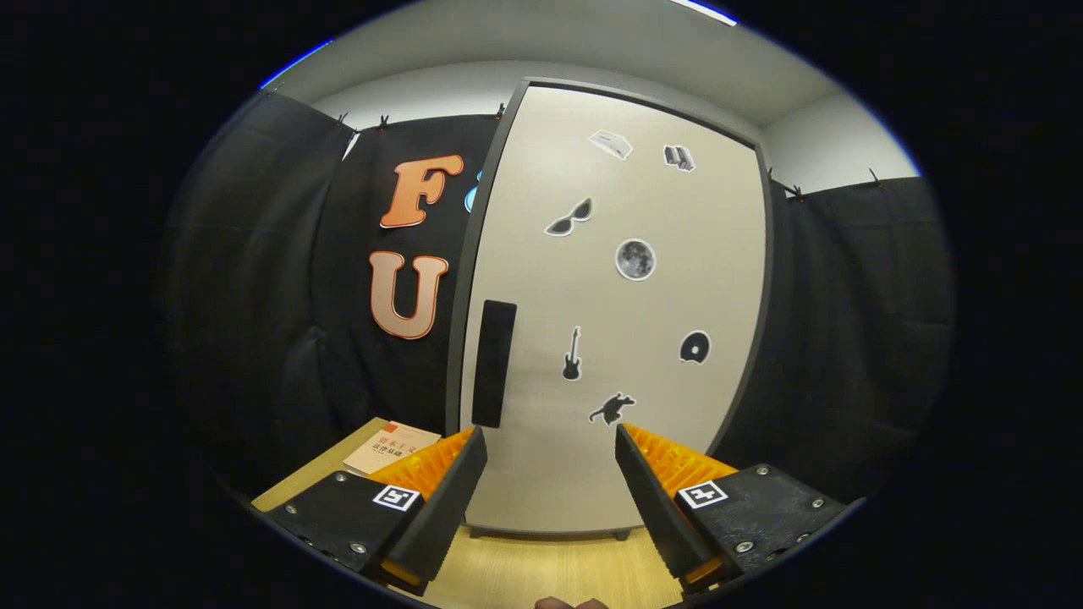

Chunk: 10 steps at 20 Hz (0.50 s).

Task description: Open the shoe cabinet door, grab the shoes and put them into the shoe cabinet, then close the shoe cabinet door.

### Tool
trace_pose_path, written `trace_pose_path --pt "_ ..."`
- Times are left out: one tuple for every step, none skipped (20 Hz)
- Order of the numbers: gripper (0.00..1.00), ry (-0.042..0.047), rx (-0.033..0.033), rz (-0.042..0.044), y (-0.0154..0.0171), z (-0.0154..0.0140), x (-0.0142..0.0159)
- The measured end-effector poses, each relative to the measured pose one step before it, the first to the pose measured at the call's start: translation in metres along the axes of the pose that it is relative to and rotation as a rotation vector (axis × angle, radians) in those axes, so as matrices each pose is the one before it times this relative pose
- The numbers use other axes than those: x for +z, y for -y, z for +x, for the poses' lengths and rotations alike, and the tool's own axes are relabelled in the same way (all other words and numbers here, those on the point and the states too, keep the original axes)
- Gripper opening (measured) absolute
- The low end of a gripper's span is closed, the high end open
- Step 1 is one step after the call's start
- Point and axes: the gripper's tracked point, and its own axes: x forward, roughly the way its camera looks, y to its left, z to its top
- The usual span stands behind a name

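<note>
I'm holding the jaws (550, 474) wide and empty, facing the shut cabinet door (618, 321) mid-frame; its dark handle (493, 364) is sitting just above the left one. Either opening is coming or closing is done.

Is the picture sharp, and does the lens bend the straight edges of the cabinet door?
In the gripper view the image is sharp: the stickers on the shoe cabinet door read clearly. The fisheye bows the door's edges outward. Lighting is soft and even, without glare on the door; the black handle stays distinct. The gripper has its jaws open, in focus, ahead of the wooden table.
</note>
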Motion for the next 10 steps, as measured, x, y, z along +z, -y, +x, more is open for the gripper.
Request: trace_pose_path --pt "0.95 -0.00201 -0.00585 -0.00437 0.00799 -0.01387 -0.00006" --pt "0.95 0.00779 -0.00650 -0.00506 0.00732 -0.01310 0.00240" --pt "0.95 0.01705 -0.01186 -0.00578 0.01092 -0.01478 0.00316" --pt "0.95 0.02267 -0.01844 0.00148 0.01309 -0.01152 0.00404" --pt "0.95 0.01948 -0.00662 0.01194 0.01112 -0.01033 0.00531" --pt "0.95 0.00800 0.00240 0.01540 0.00993 -0.01241 0.00163" --pt "0.95 0.00485 0.00380 0.01723 0.01078 -0.01066 0.00025" --pt "0.95 0.01180 0.00606 0.01963 0.01092 -0.00876 0.00163" --pt "0.95 0.01094 0.00647 0.01857 0.01187 -0.00950 0.00275" --pt "0.95 0.00586 0.00906 0.01520 0.01162 -0.01112 -0.00010"
